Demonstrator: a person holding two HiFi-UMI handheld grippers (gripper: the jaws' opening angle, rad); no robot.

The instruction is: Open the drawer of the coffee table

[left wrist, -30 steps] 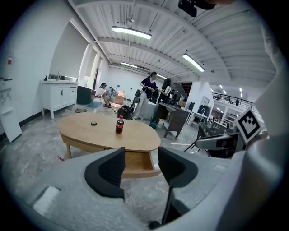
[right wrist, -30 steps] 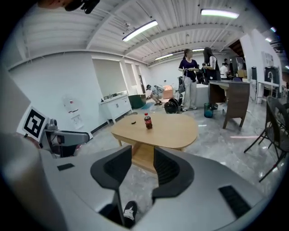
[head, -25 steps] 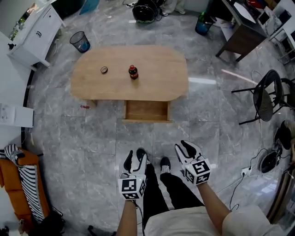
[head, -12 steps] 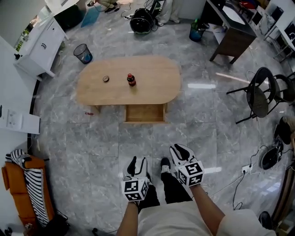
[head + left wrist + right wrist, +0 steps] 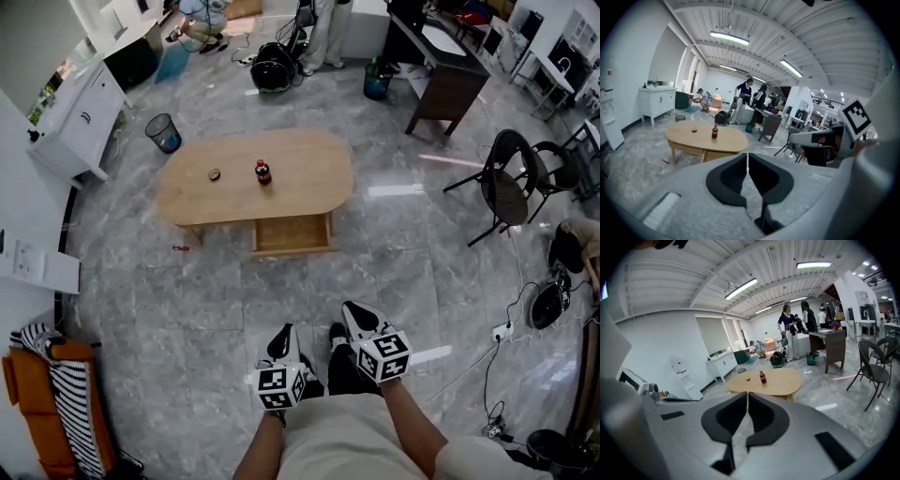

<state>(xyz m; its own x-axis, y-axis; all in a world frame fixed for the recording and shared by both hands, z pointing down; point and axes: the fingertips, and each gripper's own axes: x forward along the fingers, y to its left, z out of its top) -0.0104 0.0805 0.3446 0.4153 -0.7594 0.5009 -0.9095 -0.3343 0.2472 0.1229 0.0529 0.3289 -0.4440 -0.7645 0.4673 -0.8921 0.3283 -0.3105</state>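
The oval wooden coffee table [image 5: 300, 173] stands far ahead of me on the marble floor. Its drawer [image 5: 292, 234] is pulled out at the near side and looks empty. A dark bottle with a red label [image 5: 262, 172] and a small round thing [image 5: 215, 174] stand on top. Both grippers are held close to the person's body, well short of the table. My left gripper [image 5: 283, 337] and right gripper [image 5: 354, 314] have just been closing and are shut with nothing between the pads. Each gripper view shows the table in the distance: the left gripper [image 5: 748, 159] and table [image 5: 701, 138], the right gripper [image 5: 747, 399] and table [image 5: 776, 380].
A mesh bin [image 5: 164, 132] and a white cabinet [image 5: 80, 117] stand left of the table. Black chairs [image 5: 506, 187] and a dark desk [image 5: 441, 75] are at the right. An orange seat with a striped cloth [image 5: 47, 394] is at the lower left. Cables and a power strip [image 5: 502, 330] lie at the right; people stand at the back.
The table and its pulled-out drawer now lie farther off in the head view. Both grippers have drawn back toward the body and their jaws have closed on nothing.
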